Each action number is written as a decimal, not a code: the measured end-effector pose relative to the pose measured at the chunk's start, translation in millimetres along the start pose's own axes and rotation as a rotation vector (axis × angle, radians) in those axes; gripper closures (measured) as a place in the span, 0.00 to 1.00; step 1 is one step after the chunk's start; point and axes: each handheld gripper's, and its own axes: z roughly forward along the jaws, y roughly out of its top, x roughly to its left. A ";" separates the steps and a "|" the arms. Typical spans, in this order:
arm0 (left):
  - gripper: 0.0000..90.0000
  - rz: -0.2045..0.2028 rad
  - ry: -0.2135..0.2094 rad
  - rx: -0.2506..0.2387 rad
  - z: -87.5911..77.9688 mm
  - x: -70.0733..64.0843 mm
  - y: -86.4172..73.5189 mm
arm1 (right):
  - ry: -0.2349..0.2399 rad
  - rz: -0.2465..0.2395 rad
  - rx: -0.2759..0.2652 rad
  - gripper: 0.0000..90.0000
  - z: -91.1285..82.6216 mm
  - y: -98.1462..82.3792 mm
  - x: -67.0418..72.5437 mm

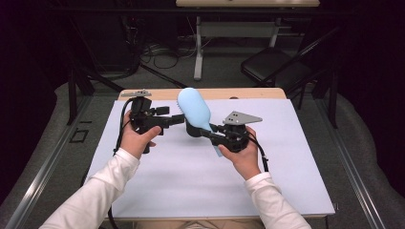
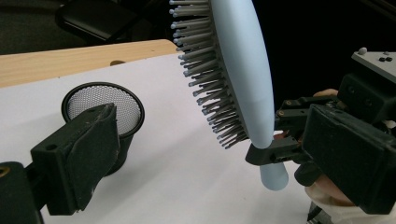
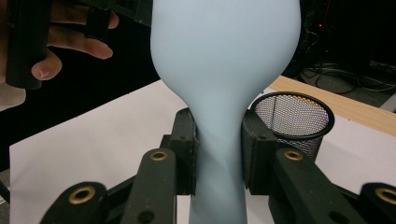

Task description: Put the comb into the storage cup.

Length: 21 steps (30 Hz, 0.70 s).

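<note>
Hairbrush [image 3: 224,70] handle clenched in my right hand-held gripper [image 3: 218,156], left hand-held gripper [image 1: 179,119] released; tapered handle could slip, falling beside the cup [image 3: 292,121].

Hairbrush [image 2: 245,70]: smooth matt pale-blue plastic, grey bristles. Cup [image 3: 294,119]: black wire mesh. Table edge [image 2: 70,65]: bare wood.

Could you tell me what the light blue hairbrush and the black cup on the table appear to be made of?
Hairbrush: probably smooth matte plastic, with an even, seamless blue body and grey ball-tipped bristles. Cup: likely black metal mesh, since fine perforations show light through its wall under a solid rim.
</note>
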 end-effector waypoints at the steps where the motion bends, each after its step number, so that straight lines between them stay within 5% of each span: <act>1: 0.05 -0.001 0.001 0.002 0.7 -0.3 0.7 | 0.001 0.000 0.000 0.78 0.0 0.0 0.1; 21: 0.08 -0.031 -0.036 0.019 13.1 -2.1 17.4 | 0.003 -0.003 -0.005 0.78 -0.2 0.1 1.8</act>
